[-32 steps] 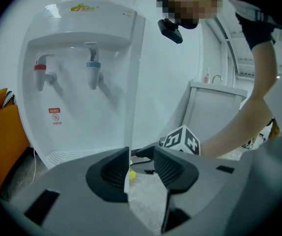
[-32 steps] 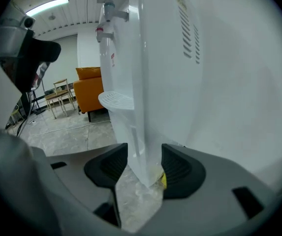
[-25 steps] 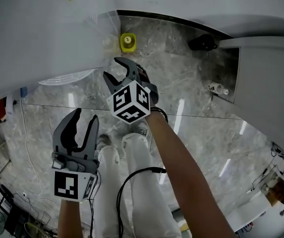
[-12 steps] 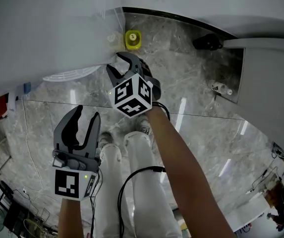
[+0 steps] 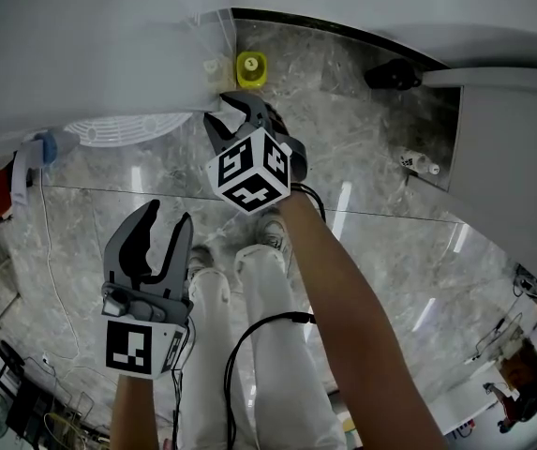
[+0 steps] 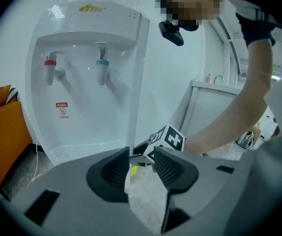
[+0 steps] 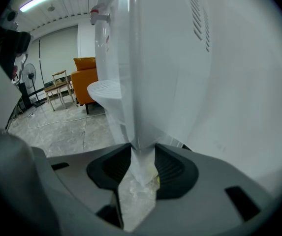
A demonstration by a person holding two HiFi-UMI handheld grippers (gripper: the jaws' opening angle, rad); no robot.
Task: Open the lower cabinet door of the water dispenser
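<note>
We are just closing the right gripper (image 7: pixel 141 167) onto the lower cabinet door (image 7: pixel 143 132) edge, both pads touching it, while the left gripper (image 6: pixel 141 167) is hovering half-open and empty.

- Water dispenser (image 5: pixel 81 54) stands on the floor (image 5: pixel 371 157), by the floor's far edge along the wall.
- Two taps, one (image 6: pixel 49 68) left of the other (image 6: pixel 101 67), sit side by side on its front, above the drip tray (image 6: pixel 81 149).
- Lower cabinet door (image 7: pixel 123 119) is under that tray.
- Small container (image 5: pixel 250 67) lies on the floor, just beside the dispenser's front corner.
- Sofa (image 6: pixel 3 127) stands left of the dispenser as faced.
- Chair (image 7: pixel 59 85) stands between fan (image 7: pixel 28 77) and sofa.
- Person's legs (image 5: pixel 249 345) stand before the dispenser.
- Cabinet unit (image 5: pixel 512 157) stands at the right, well apart.
</note>
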